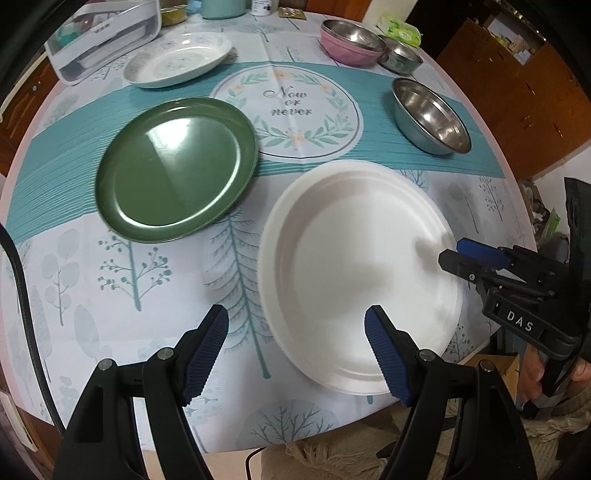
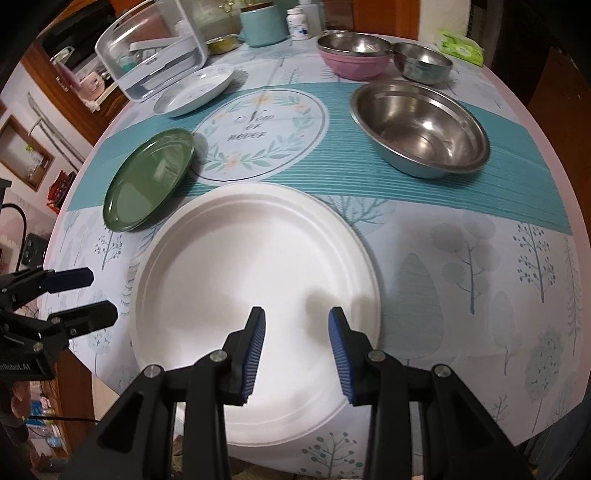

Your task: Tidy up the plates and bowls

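Note:
A white paper plate (image 1: 354, 266) (image 2: 255, 273) lies near the table's front edge. A green plate (image 1: 173, 168) (image 2: 147, 184) lies left of it. A patterned white dish (image 1: 177, 59) (image 2: 195, 90) sits at the back left. A steel bowl (image 1: 430, 114) (image 2: 421, 125) stands at the right, with a pink bowl (image 1: 351, 40) (image 2: 354, 55) and a small steel bowl (image 1: 400, 55) (image 2: 423, 61) behind. My left gripper (image 1: 297, 328) (image 2: 85, 295) is open over the white plate's left rim. My right gripper (image 2: 297, 328) (image 1: 452, 251) is open above that plate's near right part.
A clear plastic container (image 1: 103, 37) (image 2: 155, 55) stands at the back left. A teal mug (image 2: 262, 22), a pill bottle (image 2: 299, 24) and a green wipes pack (image 1: 400, 31) (image 2: 460, 46) line the back edge. Wooden cabinets (image 1: 517, 92) stand beyond the table.

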{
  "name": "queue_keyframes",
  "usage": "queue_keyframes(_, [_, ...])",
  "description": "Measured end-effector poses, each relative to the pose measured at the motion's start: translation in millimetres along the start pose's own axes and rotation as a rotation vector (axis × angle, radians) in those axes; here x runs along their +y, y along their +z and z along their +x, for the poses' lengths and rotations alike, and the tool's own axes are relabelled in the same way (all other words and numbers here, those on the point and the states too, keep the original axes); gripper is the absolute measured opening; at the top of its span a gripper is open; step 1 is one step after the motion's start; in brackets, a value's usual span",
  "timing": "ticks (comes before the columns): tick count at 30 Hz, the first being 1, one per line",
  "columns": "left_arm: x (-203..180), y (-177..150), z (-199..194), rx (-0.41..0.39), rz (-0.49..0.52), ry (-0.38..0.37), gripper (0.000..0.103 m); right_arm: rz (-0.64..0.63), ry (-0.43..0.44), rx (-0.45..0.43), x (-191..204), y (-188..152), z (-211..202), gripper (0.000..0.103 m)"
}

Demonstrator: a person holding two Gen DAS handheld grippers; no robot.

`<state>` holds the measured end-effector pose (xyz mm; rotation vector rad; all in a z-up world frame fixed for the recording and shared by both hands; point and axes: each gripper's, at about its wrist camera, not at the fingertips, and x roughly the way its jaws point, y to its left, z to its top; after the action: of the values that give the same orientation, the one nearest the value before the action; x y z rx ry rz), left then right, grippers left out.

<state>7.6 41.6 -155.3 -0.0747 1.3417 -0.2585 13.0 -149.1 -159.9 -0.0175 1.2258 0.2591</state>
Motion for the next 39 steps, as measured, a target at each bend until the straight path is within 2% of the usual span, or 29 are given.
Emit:
queue_keyframes(8, [22.9,10.7,-15.9,-0.051,-0.008,0.057,0.075,-0.052,-0.004,-0.025,19.5,16.9,-7.4,0.036])
queue_keyframes(13, [44.3,25.6,-36.1,-0.117,-0.020,0.122,0.075,-0.068,0.014,-0.059,34.6,39.8,-16.5,0.036])
queue_keyframes(17, [63.7,42.9,-59.7,-0.207,-0.051,0.182,0.075,-0.092,0.031,-0.117,50.6,66.5,-30.5,0.036])
queue_keyframes(20, [83.8,54.6,-81.8,-0.282,-0.106,0.176,0.081,-0.107,0.050,-0.158,62.9,87.0,-40.1,0.036])
queue_keyframes(24, [105.6,65.6,-102.2,-0.361,-0.157,0.178,0.082,-0.113,0.085,-0.188,77.0,112.9,-45.4,0.036])
queue_keyframes(27, [124.5,73.1,-104.6,-0.389,-0.199,0.185,0.085,-0.112,0.098,-0.194,86.5,131.0,-40.6,0.036])
queue_keyframes(32, [156.8,78.4,-86.4,-0.365,-0.275,0.169,0.086,-0.099,0.096,-0.173,98.9,149.8,-19.4,0.036])
queue_keyframes(39, [189.1,77.0,-30.8,-0.251,-0.341,0.135,0.086,-0.084,0.101,-0.086,110.4,158.0,24.8,0.036])
